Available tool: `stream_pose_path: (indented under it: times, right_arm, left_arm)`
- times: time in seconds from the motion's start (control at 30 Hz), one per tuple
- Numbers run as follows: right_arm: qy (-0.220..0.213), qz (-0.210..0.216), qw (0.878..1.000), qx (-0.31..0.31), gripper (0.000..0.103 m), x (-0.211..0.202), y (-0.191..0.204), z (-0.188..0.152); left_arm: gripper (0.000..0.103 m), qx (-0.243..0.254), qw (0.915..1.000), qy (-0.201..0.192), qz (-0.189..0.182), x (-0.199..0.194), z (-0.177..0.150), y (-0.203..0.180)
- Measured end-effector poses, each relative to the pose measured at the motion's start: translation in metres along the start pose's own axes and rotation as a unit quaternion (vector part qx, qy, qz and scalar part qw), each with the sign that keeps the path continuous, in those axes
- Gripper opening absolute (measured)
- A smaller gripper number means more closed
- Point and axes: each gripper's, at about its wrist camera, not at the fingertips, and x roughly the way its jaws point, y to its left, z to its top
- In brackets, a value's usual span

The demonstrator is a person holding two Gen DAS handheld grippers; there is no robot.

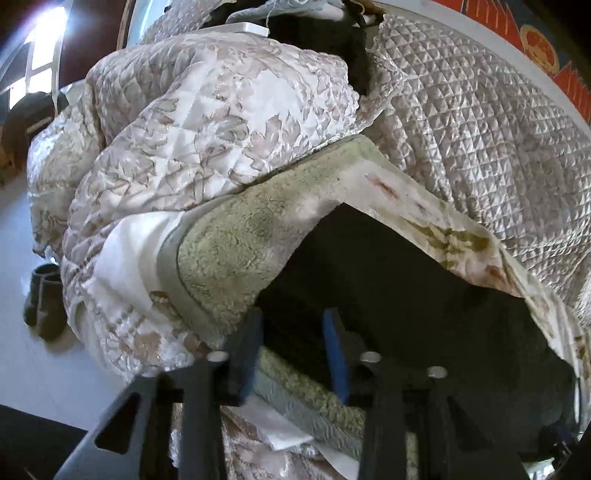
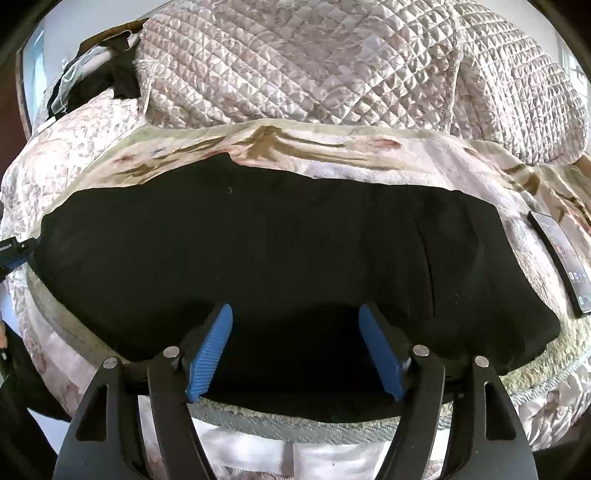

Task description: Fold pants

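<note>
Black pants (image 2: pixel 258 251) lie spread flat across a floral blanket (image 2: pixel 332 155) on a bed, folded into a wide band. They also show in the left wrist view (image 1: pixel 406 280) as a dark mass at lower right. My right gripper (image 2: pixel 295 314) is open, its blue pads (image 2: pixel 208 354) hovering over the near edge of the pants, holding nothing. My left gripper (image 1: pixel 293 321) is open at the left end of the pants, its blue pads (image 1: pixel 336 354) just over the fabric edge and the fleecy blanket border (image 1: pixel 229 251).
Quilted bedding (image 2: pixel 332 62) is piled behind the pants. A phone (image 2: pixel 565 258) lies on the blanket at the right. Dark clothes (image 1: pixel 332 33) sit at the back. White floor (image 1: pixel 22 258) and dark slippers (image 1: pixel 44 299) lie left of the bed.
</note>
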Motion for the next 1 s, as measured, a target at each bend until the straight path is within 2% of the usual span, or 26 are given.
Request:
stream_pose_path:
  times: [0.03, 0.13, 0.3, 0.43, 0.5, 0.57, 0.6, 0.63, 0.7, 0.77, 0.87, 1.0]
  right_arm:
    - [0.000, 0.001, 1.000, 0.000, 0.071, 0.000, 0.000, 0.000]
    - [0.000, 0.000, 1.000, 0.000, 0.071, 0.000, 0.000, 0.000]
    - [0.001, 0.007, 1.000, 0.007, 0.071, 0.000, 0.000, 0.002]
    - [0.000, 0.009, 1.000, 0.012, 0.071, -0.001, 0.001, 0.002]
    - [-0.001, 0.012, 1.000, 0.014, 0.071, -0.002, 0.000, 0.002]
    - [-0.005, 0.022, 0.999, 0.027, 0.071, -0.005, -0.003, 0.004]
    - [-0.008, 0.028, 0.999, 0.035, 0.071, -0.005, -0.004, 0.005]
    - [-0.012, 0.031, 0.999, 0.042, 0.071, -0.007, -0.006, 0.006]
    - [-0.021, 0.036, 0.998, 0.051, 0.071, -0.009, -0.008, 0.008]
    - [-0.031, 0.035, 0.998, 0.051, 0.071, -0.015, -0.008, 0.008]
    - [-0.039, 0.035, 0.998, 0.045, 0.071, -0.017, -0.006, 0.009]
    - [-0.031, 0.039, 0.998, 0.049, 0.071, -0.014, -0.006, 0.008]
  left_arm:
    - [0.013, 0.000, 1.0000, 0.000, 0.004, 0.001, 0.001, 0.000]
    - [0.006, 0.007, 0.9998, -0.007, 0.016, 0.000, 0.004, -0.001]
    - [0.003, 0.015, 0.9986, -0.033, 0.039, -0.019, 0.000, 0.001]
    - [0.005, 0.012, 0.9990, -0.005, 0.044, -0.008, -0.003, 0.007]
    - [0.006, 0.006, 0.9983, -0.014, 0.056, -0.014, -0.001, 0.010]
    - [0.011, -0.014, 0.9986, -0.012, 0.050, -0.018, 0.003, 0.017]
    - [0.020, -0.026, 0.9990, -0.008, 0.036, -0.019, 0.005, 0.020]
    - [0.038, -0.031, 0.9993, -0.005, 0.022, -0.020, 0.007, 0.021]
    - [0.057, -0.029, 0.9995, -0.010, 0.005, -0.021, 0.011, 0.019]
    - [0.061, -0.023, 0.9997, -0.004, 0.004, -0.018, 0.014, 0.016]
    - [0.063, -0.024, 0.9991, 0.033, 0.008, -0.001, 0.016, 0.014]
    - [0.064, -0.005, 0.9992, 0.032, 0.025, 0.002, 0.011, 0.006]
